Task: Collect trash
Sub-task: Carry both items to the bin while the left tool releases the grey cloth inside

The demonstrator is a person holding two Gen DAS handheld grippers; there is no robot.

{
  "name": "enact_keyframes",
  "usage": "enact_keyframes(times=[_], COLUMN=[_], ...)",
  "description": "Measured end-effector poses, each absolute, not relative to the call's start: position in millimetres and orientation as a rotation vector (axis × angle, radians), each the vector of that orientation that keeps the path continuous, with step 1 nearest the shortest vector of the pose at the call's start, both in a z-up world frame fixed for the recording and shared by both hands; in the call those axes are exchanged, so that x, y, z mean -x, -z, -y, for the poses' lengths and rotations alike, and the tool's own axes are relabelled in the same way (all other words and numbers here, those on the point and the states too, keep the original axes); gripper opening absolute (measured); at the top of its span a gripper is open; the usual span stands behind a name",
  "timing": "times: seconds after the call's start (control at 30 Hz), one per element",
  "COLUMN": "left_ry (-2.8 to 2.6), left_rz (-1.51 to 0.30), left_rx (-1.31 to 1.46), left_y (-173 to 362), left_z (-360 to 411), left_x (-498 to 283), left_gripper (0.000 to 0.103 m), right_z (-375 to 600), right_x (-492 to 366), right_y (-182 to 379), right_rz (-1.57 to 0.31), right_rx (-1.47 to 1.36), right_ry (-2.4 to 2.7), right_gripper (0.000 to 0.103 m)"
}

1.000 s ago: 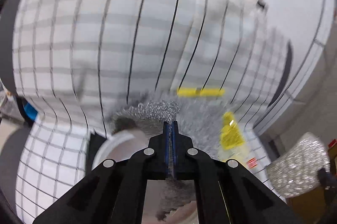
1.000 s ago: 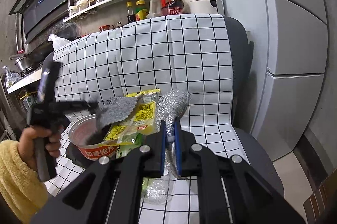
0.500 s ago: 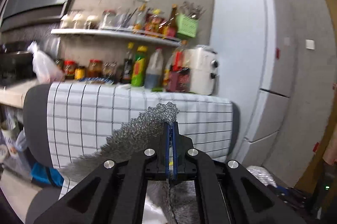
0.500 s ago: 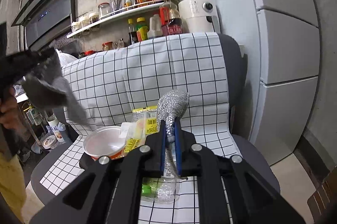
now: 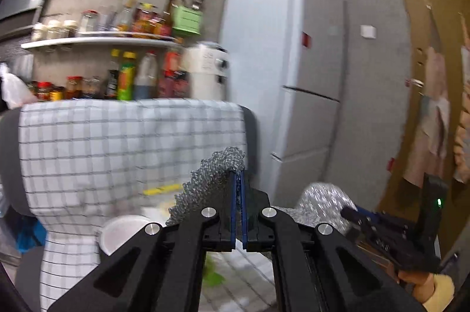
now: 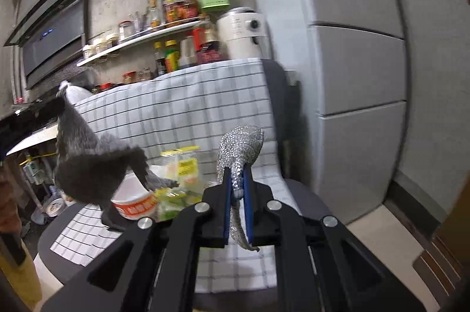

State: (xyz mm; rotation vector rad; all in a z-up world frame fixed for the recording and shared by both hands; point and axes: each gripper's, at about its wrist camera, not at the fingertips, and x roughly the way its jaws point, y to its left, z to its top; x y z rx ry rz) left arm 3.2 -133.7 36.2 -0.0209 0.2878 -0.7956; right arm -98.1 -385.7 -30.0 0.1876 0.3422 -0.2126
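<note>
Silver-grey embossed foil, one crinkled sheet (image 5: 216, 182), sits pinched between the blue pads of our left gripper (image 5: 238, 206), whose jaws are clenched flat on it, the sheet fanning out to the left with a scalloped edge above one white round bowl (image 5: 123, 232) on the checked cloth (image 5: 117, 147) draped over the dark chair. To the right in this left wrist view we count one glittering silver wrapper (image 5: 320, 203) bunched at the tip of our right gripper (image 5: 348, 213), and behind stands one white fridge (image 5: 282, 77) beside one white appliance (image 5: 207, 74); labels on the shelf bottles are too blurred to read. From the right wrist view, the right gripper (image 6: 237, 194) is clamped on that same sparkly wrapper (image 6: 241, 147), a rounded head above and a thin twisted tail hanging below the pads. One grey foil sheet (image 6: 94, 168) hangs at left from the other tool, held up over one bowl (image 6: 135, 200) with a red band whose white characters we cannot read. Beside it lie yellow and green packets (image 6: 180, 174), their number unclear, all on the cloth-covered seat.
</note>
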Motion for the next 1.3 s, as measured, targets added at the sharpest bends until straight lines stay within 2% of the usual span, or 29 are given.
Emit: enact_keyframes(times=[0.5, 0.73, 0.93, 1.0, 1.07, 1.1, 1.3], left_ry=[1.238, 1.379, 1.42, 1.413, 1.409, 1.404, 1.345], left_rz=[-0.421, -0.539, -0.652, -0.684, -0.696, -0.696, -0.705], left_rx=[-0.108, -0.159, -0.268, -0.314, -0.322, -0.319, -0.279], left_y=[50.7, 104.8, 143.6, 156.8, 164.5, 165.8, 167.2], left_z=[278.9, 354.7, 413.3, 428.7, 434.6, 434.9, 424.5], left_x=[90.4, 115.1, 122.7, 124.7, 124.8, 124.2, 107.7], left_gripper=[0.003, 0.003, 0.008, 0.019, 0.044, 0.049, 0.051], right_z=[476.0, 506.9, 526.0, 530.7, 533.2, 533.8, 535.4], right_x=[254.1, 282.8, 299.5, 302.1, 303.0, 303.0, 290.7], right_y=[80.1, 103.7, 122.0, 128.8, 136.3, 138.5, 157.7], right_rz=[-0.358, -0.376, -0.396, -0.407, -0.425, -0.431, -0.477], right_rx=[-0.259, -0.306, -0.347, -0.362, -0.367, -0.37, -0.399], right_ry=[0.649, 0.719, 0.759, 0.766, 0.77, 0.771, 0.743], right_gripper=[0.008, 0.008, 0.008, 0.008, 0.008, 0.008, 0.008])
